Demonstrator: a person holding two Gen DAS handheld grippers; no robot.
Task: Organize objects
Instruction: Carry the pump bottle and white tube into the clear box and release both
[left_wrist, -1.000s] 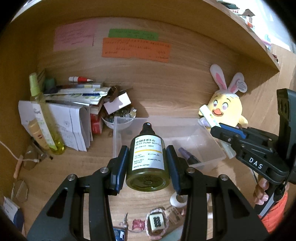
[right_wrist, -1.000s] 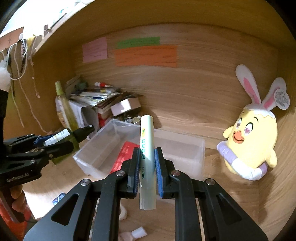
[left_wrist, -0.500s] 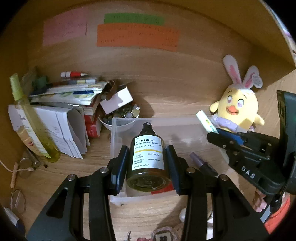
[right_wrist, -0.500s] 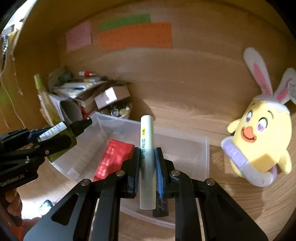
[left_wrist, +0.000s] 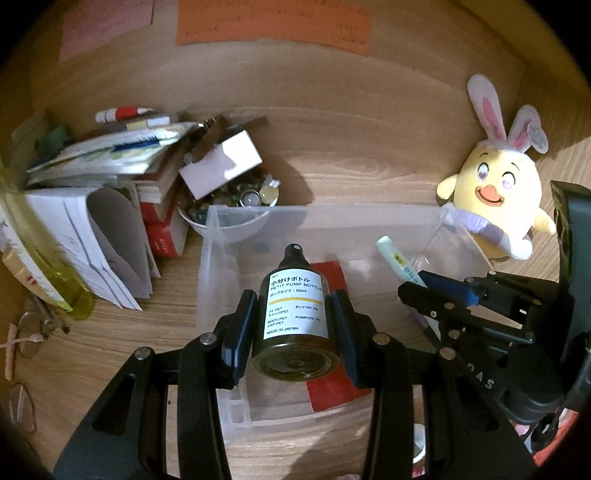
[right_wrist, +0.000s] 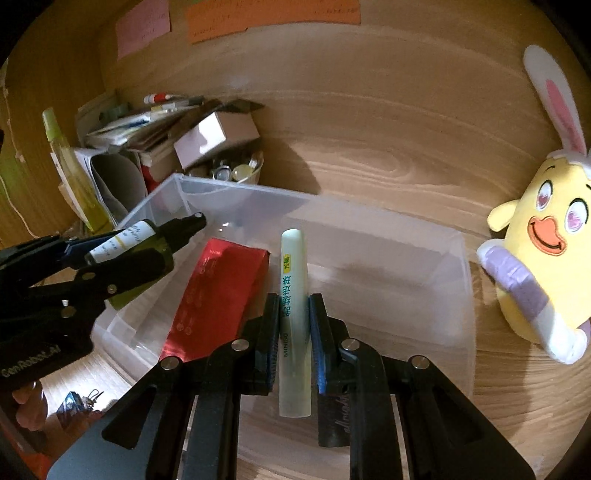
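left wrist view: the left gripper (left_wrist: 295, 314) pinches a dark green pump bottle (left_wrist: 295, 314) by its body, nozzle pointing away, over the near-left part of a clear plastic bin (left_wrist: 218, 236). the white label reads "petit pump bottle". the pads sit on the 2 sides of the round body.

right wrist view: the right gripper (right_wrist: 293, 325) is pressed together on a slim pale green tube (right_wrist: 293, 295), held lengthwise with both ends sticking out past the pads, above the middle of the same bin. a flat red packet (right_wrist: 218, 291) already lies on the bin floor, left of the tube. what looks like a purple pen shows in the bin's right part in the left view, mostly hidden behind the right gripper.

both carried items are over the bin, neither resting in it yet. judged stage: about to deposit.

risks noted:
- the 2 grippers are near each other over 1 bin; a simultaneous lowering could knock them together.
- the bottle's round, smooth body may roll once released, or drop nozzle-first and tip against the bin's far wall.
- the tube overhangs the pads at both ends, so a tilted release may leave it propped on the red packet.
- a bowl of small bits (left_wrist: 236, 206) touches the bin's far-left corner; a shove on the bin could upset it.
- the yellow plush chick (right_wrist: 543, 258) stands just right of the bin, clear of both tools.
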